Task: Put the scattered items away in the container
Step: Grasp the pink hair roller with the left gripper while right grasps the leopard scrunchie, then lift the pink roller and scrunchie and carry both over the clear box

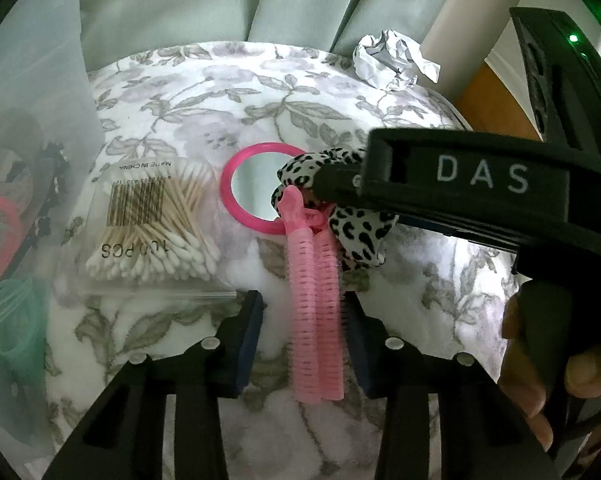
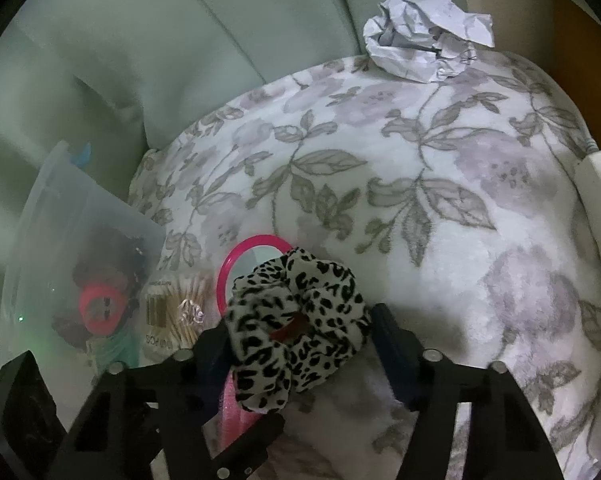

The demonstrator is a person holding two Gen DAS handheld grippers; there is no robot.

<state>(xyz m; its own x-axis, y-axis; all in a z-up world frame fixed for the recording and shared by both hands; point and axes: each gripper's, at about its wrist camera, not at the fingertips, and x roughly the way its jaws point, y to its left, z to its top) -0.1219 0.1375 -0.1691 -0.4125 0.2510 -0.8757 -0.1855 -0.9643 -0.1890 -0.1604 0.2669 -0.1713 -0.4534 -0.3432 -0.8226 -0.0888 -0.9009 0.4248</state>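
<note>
A pink hair-roller clip (image 1: 315,300) lies on the floral blanket between the open fingers of my left gripper (image 1: 306,320). A leopard-print scrunchie (image 2: 296,328) lies at its far end, between the open fingers of my right gripper (image 2: 300,332); it also shows in the left wrist view (image 1: 352,236), partly hidden by the right gripper's body. A pink-rimmed round mirror (image 1: 252,188) and a bag of cotton swabs (image 1: 156,224) lie to the left. A clear plastic container (image 2: 84,248) with several items inside stands at the far left.
A crumpled ball of white paper (image 2: 424,40) sits at the blanket's far edge. Pale green cushions (image 2: 180,40) rise behind. The blanket (image 2: 460,200) stretches to the right of the scrunchie. A wooden surface shows at the far right.
</note>
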